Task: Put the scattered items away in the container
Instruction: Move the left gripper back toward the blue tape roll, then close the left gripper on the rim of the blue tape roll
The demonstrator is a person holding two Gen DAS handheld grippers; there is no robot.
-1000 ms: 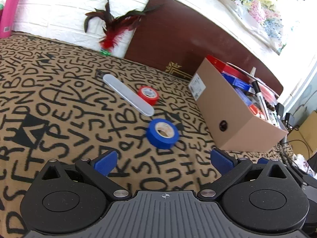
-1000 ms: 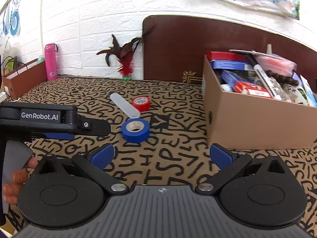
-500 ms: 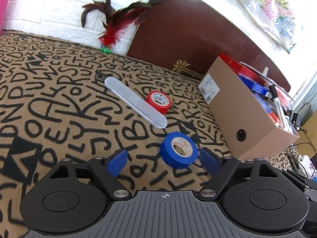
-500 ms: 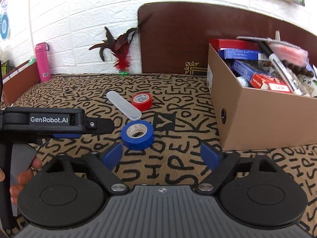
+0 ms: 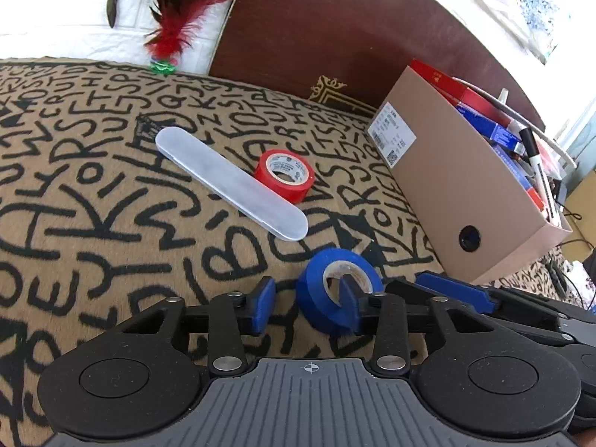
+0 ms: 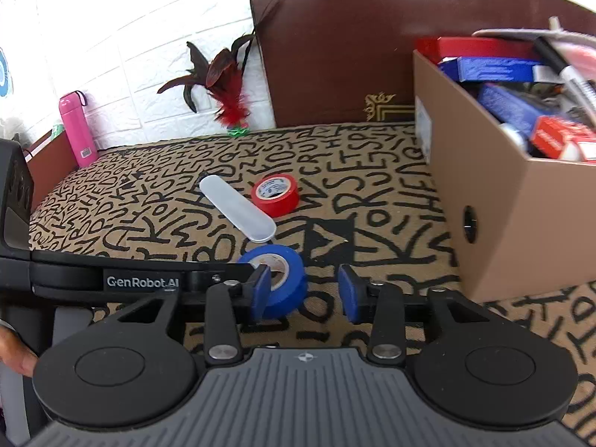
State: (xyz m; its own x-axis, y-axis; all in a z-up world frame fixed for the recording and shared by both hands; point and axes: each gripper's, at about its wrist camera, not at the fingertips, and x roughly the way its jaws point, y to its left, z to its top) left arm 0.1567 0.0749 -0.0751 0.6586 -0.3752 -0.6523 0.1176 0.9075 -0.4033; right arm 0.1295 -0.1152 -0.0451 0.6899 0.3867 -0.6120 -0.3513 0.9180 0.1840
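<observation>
Lettered cloth point(image 5: 111, 186), blue tape point(image 5: 337, 292) tilted, hole up

At frame centre lie a blue tape roll point(image 5: 337, 290), a red tape roll point(image 5: 285, 174) and a frosted clear case point(image 5: 231, 182) on a tan cloth point(image 5: 93, 193) patterned with black letters. At right stands a plain brown cardboard box point(image 5: 458, 182); at upper left, dark red feathers point(image 5: 175, 11) against white brick.

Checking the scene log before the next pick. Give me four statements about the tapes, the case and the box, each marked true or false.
1. The blue tape roll sits at the left gripper. True.
2. The red tape roll is inside the cardboard box. False: it lies on the patterned cloth.
3. The clear plastic case lies beside the red roll. True.
4. The box is empty. False: it holds packets and a marker.
</observation>
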